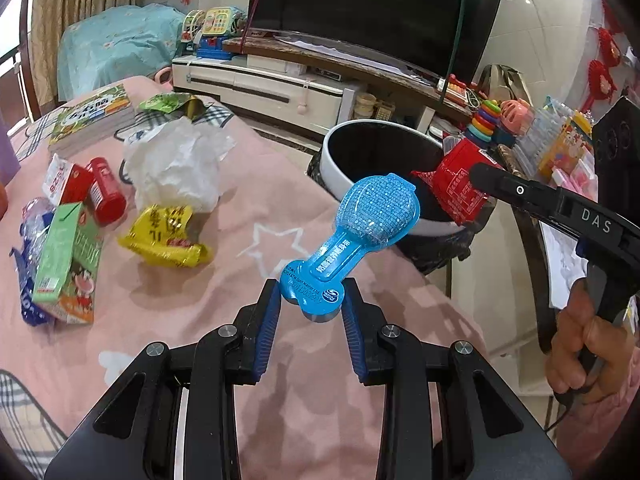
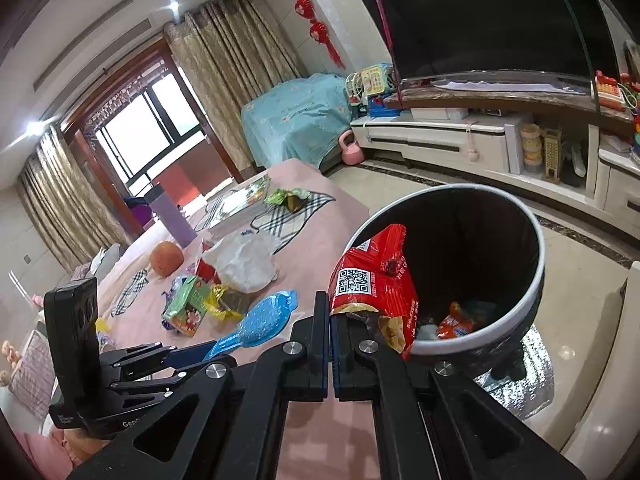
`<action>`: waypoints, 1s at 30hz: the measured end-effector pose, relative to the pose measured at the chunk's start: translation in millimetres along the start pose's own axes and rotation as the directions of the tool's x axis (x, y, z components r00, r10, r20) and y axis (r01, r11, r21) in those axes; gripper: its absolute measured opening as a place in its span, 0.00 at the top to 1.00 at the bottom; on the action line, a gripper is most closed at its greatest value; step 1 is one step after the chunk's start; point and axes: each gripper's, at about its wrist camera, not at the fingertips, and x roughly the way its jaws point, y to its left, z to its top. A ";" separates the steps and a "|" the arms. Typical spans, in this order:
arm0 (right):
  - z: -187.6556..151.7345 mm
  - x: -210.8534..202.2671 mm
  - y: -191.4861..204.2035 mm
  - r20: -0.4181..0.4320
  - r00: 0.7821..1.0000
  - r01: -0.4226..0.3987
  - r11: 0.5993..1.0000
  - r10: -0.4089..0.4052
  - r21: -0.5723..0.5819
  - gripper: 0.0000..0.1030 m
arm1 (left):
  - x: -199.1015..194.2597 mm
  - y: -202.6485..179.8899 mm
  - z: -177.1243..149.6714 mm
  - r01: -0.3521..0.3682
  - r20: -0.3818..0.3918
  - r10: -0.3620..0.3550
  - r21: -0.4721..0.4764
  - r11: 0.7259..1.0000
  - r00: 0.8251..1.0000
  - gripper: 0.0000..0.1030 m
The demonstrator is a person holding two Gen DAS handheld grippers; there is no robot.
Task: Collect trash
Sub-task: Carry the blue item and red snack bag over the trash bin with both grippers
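Observation:
My left gripper (image 1: 313, 300) is shut on the narrow end of a blue bone-shaped plastic package (image 1: 360, 224), held above the pink bedspread (image 1: 248, 288) and pointing toward the trash bin (image 1: 340, 164). The package also shows in the right wrist view (image 2: 260, 322). My right gripper (image 2: 330, 312) is shut on a red snack bag (image 2: 372, 280) held over the rim of the white, black-lined bin (image 2: 538, 256), which holds some wrappers. The red bag (image 1: 460, 184) and the right gripper (image 1: 480, 174) show at the bin's right rim in the left wrist view.
On the bedspread lie a yellow wrapper (image 1: 164, 236), a green juice carton (image 1: 68, 264), a red can (image 1: 105, 190), a white crumpled bag (image 1: 176, 164), a crushed bottle (image 1: 34, 220), a green wrapper (image 1: 170, 102) and books (image 1: 94, 118). A TV stand (image 1: 280, 84) lies beyond.

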 end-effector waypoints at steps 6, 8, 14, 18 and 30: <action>11.9 1.4 -13.2 0.010 1.000 0.017 1.000 -0.017 0.007 0.99 | 6.5 -10.8 14.8 0.006 0.005 -0.006 0.019 1.000 1.000 0.71; 14.8 2.5 -16.8 0.012 1.000 0.022 1.000 -0.022 0.007 0.99 | 9.6 -15.0 20.3 0.007 0.005 -0.007 0.026 1.000 1.000 0.71; 24.5 7.4 -32.5 0.010 1.000 0.027 0.999 -0.027 0.024 0.99 | 23.5 -30.2 38.8 0.013 -0.001 -0.013 0.053 0.999 1.000 0.71; 29.0 11.4 -43.1 0.000 1.000 0.026 0.999 -0.026 0.038 0.99 | 34.3 -34.6 46.2 0.011 -0.018 -0.010 0.058 0.998 1.000 0.71; 33.8 23.0 -67.7 -0.037 0.999 0.017 0.997 -0.014 0.077 0.99 | 58.5 -39.4 60.9 -0.017 -0.065 0.021 0.060 0.998 0.998 0.71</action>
